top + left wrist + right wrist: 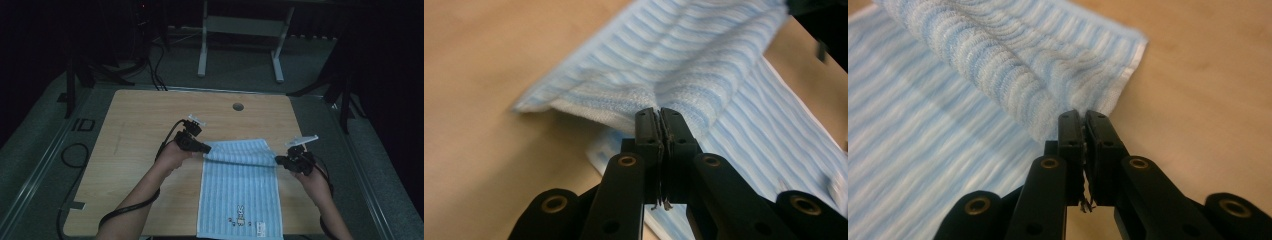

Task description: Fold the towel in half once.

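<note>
We see a light blue striped towel (240, 192) lying on the wooden table (135, 150), its long axis running from the near edge, where a small printed motif and a label sit, away toward the far side. Its stripes run along that same length. The far end is raised off the table and turned back over itself, making a fold that stretches straight across from one set of jaws to the other.

The left gripper (206, 148) is closed tight on the left end of that fold; in the left gripper view its jaws meet with only a thin layer of cloth pinched at their tips, and the lifted towel (684, 75) spreads ahead of and to the right of them, with flat towel beneath and bare table to their left. The right gripper (278, 160) is likewise clamped on the right end; in the right gripper view the rolled fold (998, 75) runs ahead and to the left of the jaws, the towel's white hem just beyond their tips, bare wood to their right.

Beyond the grippers the table carries a round cable hole (238, 106). Nothing lies between the two sets of jaws apart from the towel itself. A black cable (75, 150) loops on the floor to the left of the table.
</note>
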The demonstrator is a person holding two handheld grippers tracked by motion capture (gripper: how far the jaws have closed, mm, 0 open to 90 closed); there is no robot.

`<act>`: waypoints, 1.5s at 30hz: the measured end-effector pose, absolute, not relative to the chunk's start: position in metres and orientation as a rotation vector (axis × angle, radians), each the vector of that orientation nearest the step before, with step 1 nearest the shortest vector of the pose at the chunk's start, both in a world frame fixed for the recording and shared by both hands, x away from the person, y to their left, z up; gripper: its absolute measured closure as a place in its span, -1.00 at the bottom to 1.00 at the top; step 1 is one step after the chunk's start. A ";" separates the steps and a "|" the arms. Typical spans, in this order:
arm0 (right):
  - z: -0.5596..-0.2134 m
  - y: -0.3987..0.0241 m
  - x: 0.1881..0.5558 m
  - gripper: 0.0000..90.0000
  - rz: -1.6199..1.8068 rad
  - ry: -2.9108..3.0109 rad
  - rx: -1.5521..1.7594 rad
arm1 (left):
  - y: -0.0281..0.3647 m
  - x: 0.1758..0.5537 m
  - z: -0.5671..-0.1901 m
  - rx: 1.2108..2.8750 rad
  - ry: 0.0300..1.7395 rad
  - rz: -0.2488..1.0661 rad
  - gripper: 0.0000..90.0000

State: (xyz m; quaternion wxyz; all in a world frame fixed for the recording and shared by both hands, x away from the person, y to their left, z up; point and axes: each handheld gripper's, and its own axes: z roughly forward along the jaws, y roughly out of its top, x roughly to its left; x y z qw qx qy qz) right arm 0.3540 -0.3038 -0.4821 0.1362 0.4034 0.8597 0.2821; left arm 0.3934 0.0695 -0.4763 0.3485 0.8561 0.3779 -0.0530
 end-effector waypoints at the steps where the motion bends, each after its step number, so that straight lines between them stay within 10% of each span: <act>1: -0.486 -0.304 0.348 0.90 0.820 2.495 1.165 | 0.070 0.388 -0.481 2.231 0.981 -0.144 0.93; 13: -0.517 -0.302 0.314 0.88 0.766 2.543 1.147 | 0.081 0.369 -0.522 2.280 1.025 -0.229 0.87; 20: -0.504 -0.302 0.317 0.68 0.816 2.500 1.163 | 0.086 0.353 -0.507 2.270 1.019 -0.074 0.32; 45: -0.527 -0.261 0.370 0.63 0.701 2.630 1.120 | 0.059 0.373 -0.532 2.318 1.017 -0.067 0.38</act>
